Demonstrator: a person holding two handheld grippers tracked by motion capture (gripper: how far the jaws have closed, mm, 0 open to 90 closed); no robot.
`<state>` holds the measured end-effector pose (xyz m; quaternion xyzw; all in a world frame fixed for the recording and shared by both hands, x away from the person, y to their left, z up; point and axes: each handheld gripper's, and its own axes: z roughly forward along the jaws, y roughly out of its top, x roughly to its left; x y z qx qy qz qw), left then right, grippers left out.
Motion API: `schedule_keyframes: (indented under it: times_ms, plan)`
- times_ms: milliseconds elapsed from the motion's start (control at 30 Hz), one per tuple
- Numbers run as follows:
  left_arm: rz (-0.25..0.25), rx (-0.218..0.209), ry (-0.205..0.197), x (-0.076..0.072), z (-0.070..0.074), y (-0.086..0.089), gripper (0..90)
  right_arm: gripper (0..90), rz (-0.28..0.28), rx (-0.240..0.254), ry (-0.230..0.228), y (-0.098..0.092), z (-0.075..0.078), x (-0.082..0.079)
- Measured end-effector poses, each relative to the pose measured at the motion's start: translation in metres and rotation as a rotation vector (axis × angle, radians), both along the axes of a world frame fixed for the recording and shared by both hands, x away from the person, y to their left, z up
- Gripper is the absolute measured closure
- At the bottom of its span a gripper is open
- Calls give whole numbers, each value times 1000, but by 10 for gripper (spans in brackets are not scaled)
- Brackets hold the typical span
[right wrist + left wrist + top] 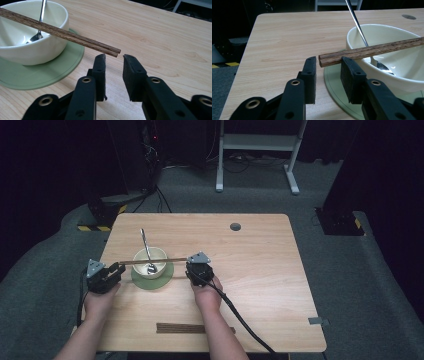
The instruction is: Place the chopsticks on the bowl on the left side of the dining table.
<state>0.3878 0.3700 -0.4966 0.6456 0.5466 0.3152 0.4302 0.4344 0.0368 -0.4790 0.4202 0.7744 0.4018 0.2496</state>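
Two unmarked chopsticks (155, 261) across bowl (159, 256)

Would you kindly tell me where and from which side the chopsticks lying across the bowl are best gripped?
Probably at the two free ends. The chopsticks lie side by side across the bowl, with both ends overhanging its rim. Come in level from each end, fingers either side of the pair, clear of the spoon leaning in the bowl.

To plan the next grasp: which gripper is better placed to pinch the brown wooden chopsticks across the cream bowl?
Probably left: the brown wooden chopsticks reach between the open jaws of the left gripper, while their tips end short of the right gripper.
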Motion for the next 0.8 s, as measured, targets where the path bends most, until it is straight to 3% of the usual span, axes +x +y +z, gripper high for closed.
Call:
schedule_keyframes:
  times_ms: [800]
  plan:
    - [21,-3,3,1,0,1,759,842,-8,-22,-7,5,-5,0]
